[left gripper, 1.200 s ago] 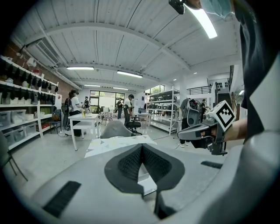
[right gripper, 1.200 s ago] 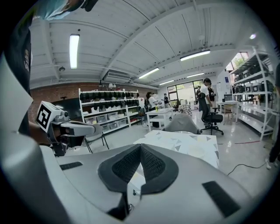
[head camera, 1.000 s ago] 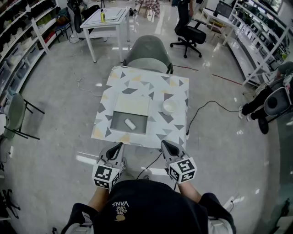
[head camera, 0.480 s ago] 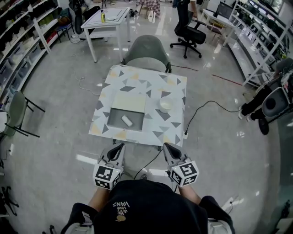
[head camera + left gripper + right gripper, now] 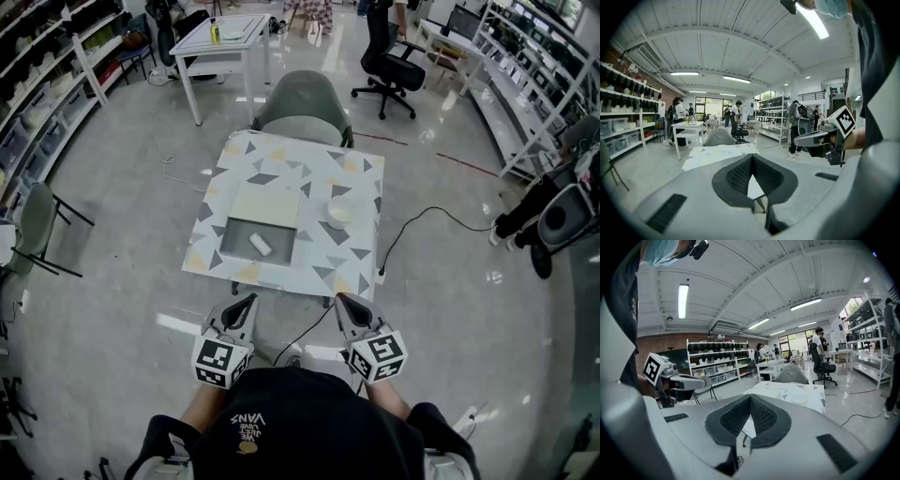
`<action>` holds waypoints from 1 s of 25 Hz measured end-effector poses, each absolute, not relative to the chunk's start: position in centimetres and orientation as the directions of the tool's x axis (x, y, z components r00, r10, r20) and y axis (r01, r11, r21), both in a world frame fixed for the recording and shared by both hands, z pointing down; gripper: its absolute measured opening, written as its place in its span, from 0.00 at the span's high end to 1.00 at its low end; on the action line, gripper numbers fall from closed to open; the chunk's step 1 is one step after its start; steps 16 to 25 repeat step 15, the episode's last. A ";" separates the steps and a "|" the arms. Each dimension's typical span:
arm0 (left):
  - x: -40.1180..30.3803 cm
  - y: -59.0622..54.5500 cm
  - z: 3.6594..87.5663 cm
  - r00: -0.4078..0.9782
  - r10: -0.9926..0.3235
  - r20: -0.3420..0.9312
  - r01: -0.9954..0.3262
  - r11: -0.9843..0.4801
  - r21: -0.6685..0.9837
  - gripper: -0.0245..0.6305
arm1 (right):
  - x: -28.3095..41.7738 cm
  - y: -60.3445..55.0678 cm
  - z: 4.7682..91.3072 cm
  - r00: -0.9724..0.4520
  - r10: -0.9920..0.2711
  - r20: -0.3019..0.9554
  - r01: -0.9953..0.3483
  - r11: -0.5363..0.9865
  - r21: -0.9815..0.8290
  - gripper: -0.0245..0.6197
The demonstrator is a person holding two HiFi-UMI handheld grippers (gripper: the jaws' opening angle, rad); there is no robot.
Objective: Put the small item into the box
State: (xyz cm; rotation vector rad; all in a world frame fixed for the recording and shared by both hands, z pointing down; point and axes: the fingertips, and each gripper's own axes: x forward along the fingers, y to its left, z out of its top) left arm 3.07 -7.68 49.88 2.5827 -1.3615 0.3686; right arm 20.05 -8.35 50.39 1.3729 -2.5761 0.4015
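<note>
Polished grey floor is seen in the head view, with shelving along the sides and a patterned table standing ahead of the person. On the table an open box is set near the front edge, with its pale lid laid flat behind it. The item, small and white, is seen lying inside the box on its grey bottom. A white bowl is placed just to the right of the lid. The left gripper and right gripper are held side by side short of the table, well apart from the box, and both are pointed toward it. In the left gripper view the jaws are shown closed tip to tip with nothing caught between them; the table is seen beyond the tips and the right gripper at the right edge. In the right gripper view the jaws are likewise shown closed and empty, with the table and bowl ahead. The placing step is judged complete, since the item is already in the box and neither gripper carries anything. Only the lid is judged to be possibly left, as it is not yet shut; the task does not state that shutting it is required.
</note>
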 end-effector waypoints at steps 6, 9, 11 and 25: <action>3.1 -7.8 50.0 0.550 -0.774 0.313 -0.824 -0.564 0.051 0.95 | 20.0 -8.5 50.5 -0.547 -0.783 0.297 -0.836 0.530 -0.144 0.96; 3.0 -7.9 50.0 0.553 -0.773 0.312 -0.822 -0.567 0.053 0.95 | 19.9 -8.5 50.5 -0.545 -0.784 0.296 -0.837 0.528 -0.144 0.96; 3.0 -8.0 49.9 0.553 -0.775 0.307 -0.823 -0.566 0.053 0.95 | 19.9 -8.5 50.5 -0.543 -0.785 0.297 -0.839 0.526 -0.143 0.96; 3.0 -8.1 49.8 0.556 -0.773 0.306 -0.821 -0.569 0.053 0.95 | 19.9 -8.6 50.3 -0.541 -0.787 0.297 -0.840 0.524 -0.142 0.96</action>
